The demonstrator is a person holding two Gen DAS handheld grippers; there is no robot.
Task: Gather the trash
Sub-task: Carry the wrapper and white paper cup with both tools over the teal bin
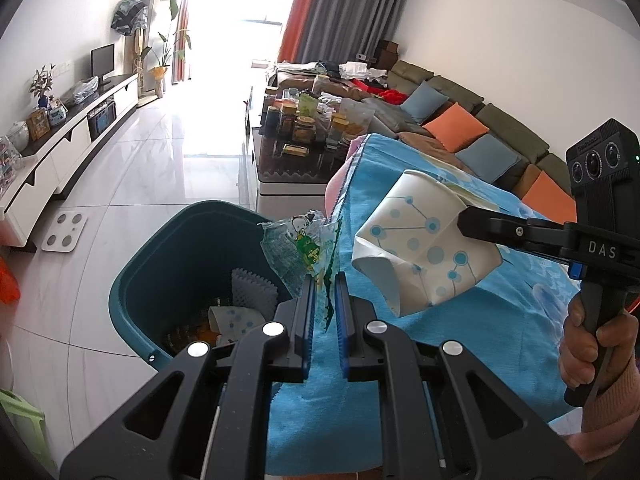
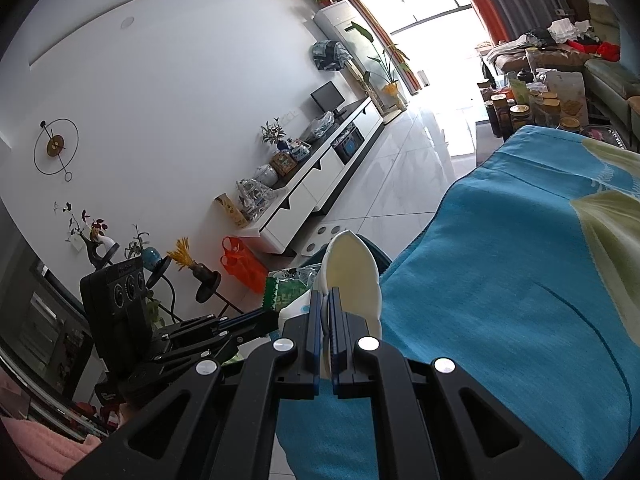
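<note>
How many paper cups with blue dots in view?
2. One crushed paper cup is clamped in the right gripper above the blue cloth; another cup lies inside the teal bin. More may be hidden deeper in the bin.

Two claws (image 1: 323, 280), one wrapper (image 1: 300, 248), one cup (image 1: 420, 248), one bin (image 1: 160, 272).

Blown-out window (image 1: 236, 12) glare (fisheye edges)

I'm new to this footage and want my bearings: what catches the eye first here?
Two pinched pieces of trash: the left gripper holds a crinkled snack wrapper by the rim of the teal bin, while the right gripper clamps a squashed paper cup over the blue cloth. Behind them lie a cluttered coffee table and a sofa.
</note>
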